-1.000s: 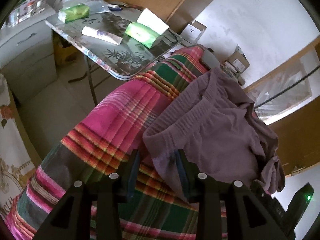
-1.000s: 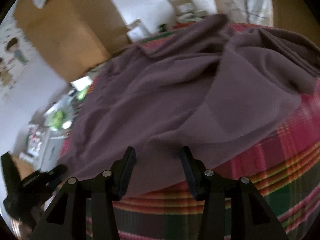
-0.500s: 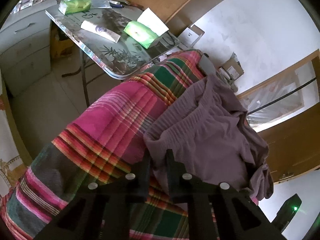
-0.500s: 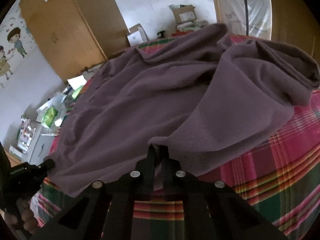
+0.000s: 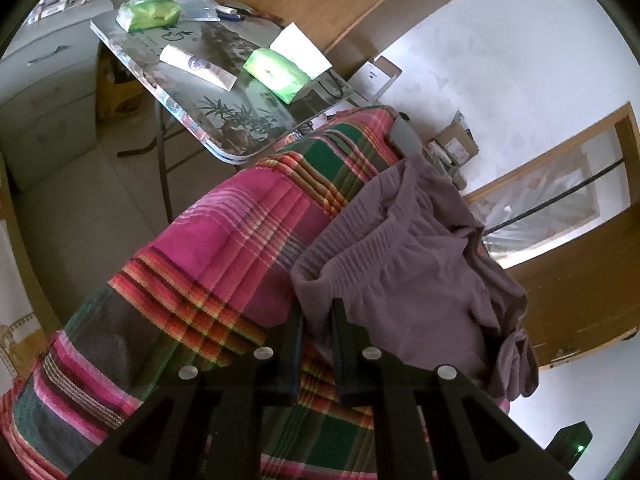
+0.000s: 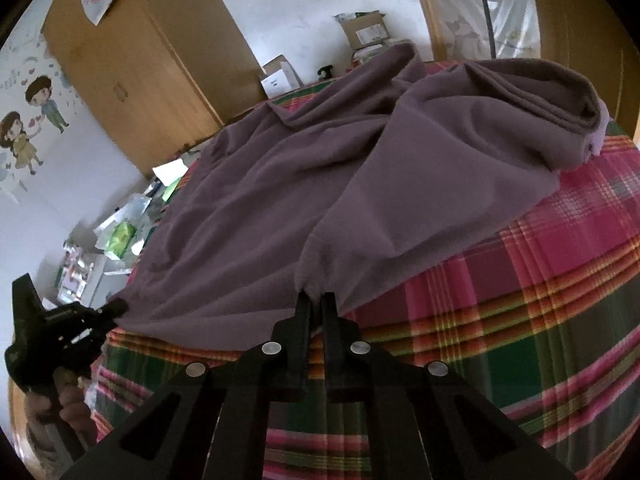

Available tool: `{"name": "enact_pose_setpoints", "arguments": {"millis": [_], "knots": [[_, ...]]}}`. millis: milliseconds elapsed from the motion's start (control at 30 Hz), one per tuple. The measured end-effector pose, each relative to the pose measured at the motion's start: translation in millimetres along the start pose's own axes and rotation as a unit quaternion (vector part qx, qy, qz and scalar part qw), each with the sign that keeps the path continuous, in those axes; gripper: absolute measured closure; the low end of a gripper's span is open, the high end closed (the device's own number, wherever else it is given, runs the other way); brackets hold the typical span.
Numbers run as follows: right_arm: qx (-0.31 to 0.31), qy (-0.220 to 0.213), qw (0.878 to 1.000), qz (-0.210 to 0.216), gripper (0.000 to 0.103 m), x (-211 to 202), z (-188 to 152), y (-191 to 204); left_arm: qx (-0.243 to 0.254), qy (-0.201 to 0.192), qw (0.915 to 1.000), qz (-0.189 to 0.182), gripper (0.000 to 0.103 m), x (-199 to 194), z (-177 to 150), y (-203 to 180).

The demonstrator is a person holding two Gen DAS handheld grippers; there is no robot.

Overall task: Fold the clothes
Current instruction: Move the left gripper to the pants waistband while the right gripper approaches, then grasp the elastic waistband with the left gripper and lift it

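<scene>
The purple garment (image 6: pixel 320 184) lies rumpled on the plaid bedspread (image 6: pixel 540 300), its elastic waistband (image 5: pixel 360 240) toward your left gripper (image 5: pixel 316 316). That gripper's jaws are nearly together, pinching the waistband corner. Your right gripper (image 6: pixel 316 300) has its jaws pressed on a small tuck of the near hem. Both bites look shallow, so if you lift or pull apart quickly, the cloth could slip free. You may also hold only one layer, and the bunched far side (image 6: pixel 560 112) would then drag into the fold.
</scene>
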State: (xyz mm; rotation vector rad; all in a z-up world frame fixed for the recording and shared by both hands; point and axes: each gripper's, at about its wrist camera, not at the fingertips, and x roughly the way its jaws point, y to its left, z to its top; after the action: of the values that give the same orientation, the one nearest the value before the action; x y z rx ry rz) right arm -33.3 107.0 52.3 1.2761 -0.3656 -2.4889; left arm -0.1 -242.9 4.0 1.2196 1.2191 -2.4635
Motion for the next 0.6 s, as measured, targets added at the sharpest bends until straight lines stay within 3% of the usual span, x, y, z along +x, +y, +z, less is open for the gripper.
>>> {"name": "enact_pose_setpoints", "arguments": {"millis": [67,100,133,200,367,600], "knots": [[0.014,0.005,1.000,0.008,0.094,2,3,-4,0.004,0.003,1.0000,0.003,0.090,1,0,-1],[0.025,0.007,1.000,0.011,0.086,3,5,-6,0.002,0.004,1.0000,0.003,0.090,1,0,-1],[0.031,0.006,0.999,0.015,0.069,2,7,-7,0.001,0.006,1.0000,0.003,0.090,1,0,-1],[0.038,-0.007,0.999,0.012,0.060,-2,11,-8,-0.001,0.008,1.0000,0.003,0.090,2,1,0],[-0.027,-0.068,0.996,-0.056,0.055,-11,27,14,-0.004,0.016,0.9998,0.009,0.090,6,0,2],[-0.049,-0.025,0.994,-0.091,0.055,25,46,24,-0.004,0.022,0.9997,0.013,0.089,9,0,2]]}}
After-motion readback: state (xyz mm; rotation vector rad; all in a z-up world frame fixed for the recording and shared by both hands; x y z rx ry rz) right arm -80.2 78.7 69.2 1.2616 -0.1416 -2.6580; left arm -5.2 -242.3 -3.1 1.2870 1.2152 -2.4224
